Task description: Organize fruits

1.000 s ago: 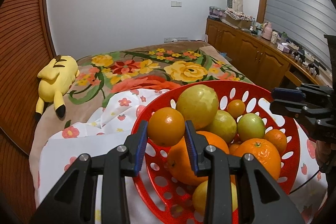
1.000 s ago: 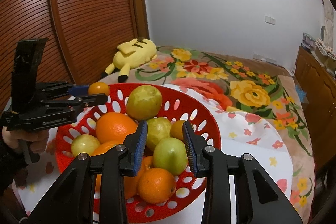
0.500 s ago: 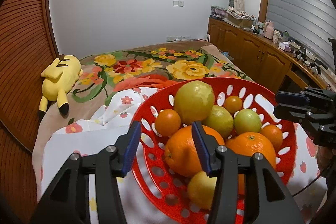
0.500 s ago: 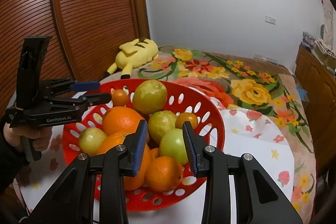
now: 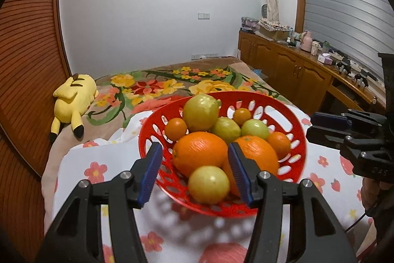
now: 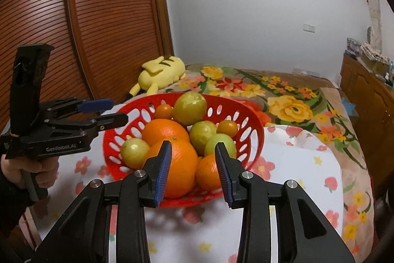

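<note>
My left claw (image 5: 194,170) is at the lower middle of the left wrist frame, level and pointing forward, its two blue pads spread wide with nothing between them that they touch. My right claw (image 6: 193,170) is at the lower middle of the right wrist frame, also level, the pads apart and empty. In the right wrist frame my left claw appears at the left edge, held by my left hand (image 6: 37,169), with its tips just beside the rim of the red basket (image 6: 253,130).

The red basket (image 5: 299,139) is in the center of both frames, just ahead of each claw's tips, on a white cloth with red flowers (image 5: 96,164). It has oval holes in its wall and is full of fruit. Two big oranges (image 5: 199,152) lie at the front, a yellow-green round fruit (image 5: 208,184) is nearest to my left claw, and a large yellow-green fruit (image 5: 200,112) sits on top of the pile. Small oranges (image 5: 175,128) and green fruits are around them.

Behind the basket is a flowered blanket (image 5: 152,88), and a yellow plush toy (image 5: 73,97) lies at the middle left.
</note>
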A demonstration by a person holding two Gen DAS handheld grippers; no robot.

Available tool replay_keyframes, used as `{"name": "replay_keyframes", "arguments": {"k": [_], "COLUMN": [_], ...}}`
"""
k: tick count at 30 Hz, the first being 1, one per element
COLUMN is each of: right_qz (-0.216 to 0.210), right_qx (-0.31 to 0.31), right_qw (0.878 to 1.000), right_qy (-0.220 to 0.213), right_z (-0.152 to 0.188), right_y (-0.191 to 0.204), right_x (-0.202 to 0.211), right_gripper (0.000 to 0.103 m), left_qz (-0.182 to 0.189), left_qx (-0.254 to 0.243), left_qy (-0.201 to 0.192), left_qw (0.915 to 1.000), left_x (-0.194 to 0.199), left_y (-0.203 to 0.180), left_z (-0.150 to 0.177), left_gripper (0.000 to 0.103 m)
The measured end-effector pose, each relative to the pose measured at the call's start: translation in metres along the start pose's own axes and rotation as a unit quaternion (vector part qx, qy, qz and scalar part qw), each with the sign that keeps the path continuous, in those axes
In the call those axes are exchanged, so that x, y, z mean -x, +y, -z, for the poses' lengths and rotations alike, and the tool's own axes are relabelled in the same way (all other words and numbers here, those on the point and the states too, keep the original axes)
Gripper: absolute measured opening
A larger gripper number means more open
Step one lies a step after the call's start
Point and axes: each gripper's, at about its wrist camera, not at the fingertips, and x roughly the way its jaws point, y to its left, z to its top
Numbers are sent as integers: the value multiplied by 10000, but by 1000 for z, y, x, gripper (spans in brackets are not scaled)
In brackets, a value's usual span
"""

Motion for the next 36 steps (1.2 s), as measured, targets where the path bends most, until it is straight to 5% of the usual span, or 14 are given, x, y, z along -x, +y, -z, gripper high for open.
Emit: {"name": "replay_keyframes", "arguments": {"k": [8, 12, 14, 23, 36], "right_qz": [230, 368, 412, 745, 856], "right_qx": [-90, -93, -99, -42, -110], "right_qw": [9991, 9974, 9965, 9905, 9879], "right_qy": [-350, -607, -721, -1155, -1291], "right_z": [7, 6, 5, 7, 21], "right_y": [12, 18, 22, 36, 49], "right_x": [36, 56, 66, 104, 121], "right_gripper": [49, 55, 59, 80, 83], "left_qz": [-124, -158, -202, -259, -397], "left_qx": [-197, -139, -122, -173, 180], "left_qy": [-496, -743, -847, -1007, -1089], "left_qw": [9985, 9970, 9961, 9944, 9931], "left_x": [51, 77, 88, 123, 145], "left_y": [-15, -15, -17, -32, -35], "left_z": [1, 1, 2, 9, 31], "left_gripper": [72, 95, 99, 101, 101]}}
